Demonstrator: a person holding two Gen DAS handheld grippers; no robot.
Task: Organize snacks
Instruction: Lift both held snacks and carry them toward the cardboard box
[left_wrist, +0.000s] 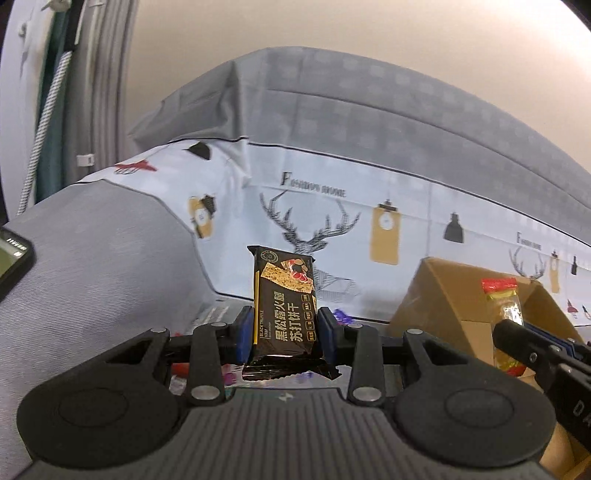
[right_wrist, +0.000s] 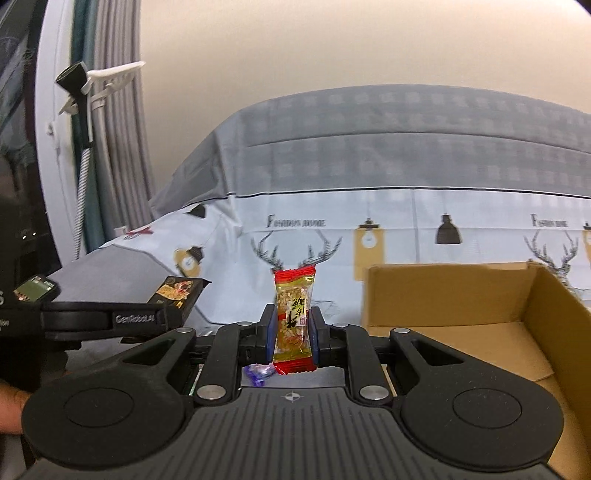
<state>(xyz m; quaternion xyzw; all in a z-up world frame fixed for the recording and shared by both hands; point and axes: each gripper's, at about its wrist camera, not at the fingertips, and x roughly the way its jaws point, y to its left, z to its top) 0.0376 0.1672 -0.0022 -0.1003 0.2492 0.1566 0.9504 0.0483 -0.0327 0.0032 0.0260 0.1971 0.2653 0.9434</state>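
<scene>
While a bed (right_wrist: 406, 147) draped in a grey and deer-print cover is filling the far background, an open cardboard box (right_wrist: 443, 291) is sitting near the right side, its inside looking bare where it shows. To its left, 2 hand-held grippers are hovering side by side above the surface. The left gripper (left_wrist: 284, 332) is clenching a black cracker packet (left_wrist: 284, 306) upright between its blue pads (left_wrist: 245, 334). The right gripper (right_wrist: 293, 332) is pinching a red-ended peanut candy bar (right_wrist: 293, 317), also upright, just left of the box. A small purple wrapped sweet (right_wrist: 259, 372) is lying loose below the right gripper. Judging by this, the carrying step is under way: both snacks are lifted but not yet boxed. The next move likely calls for swinging each snack rightward over the box wall, lowering it, then releasing.
</scene>
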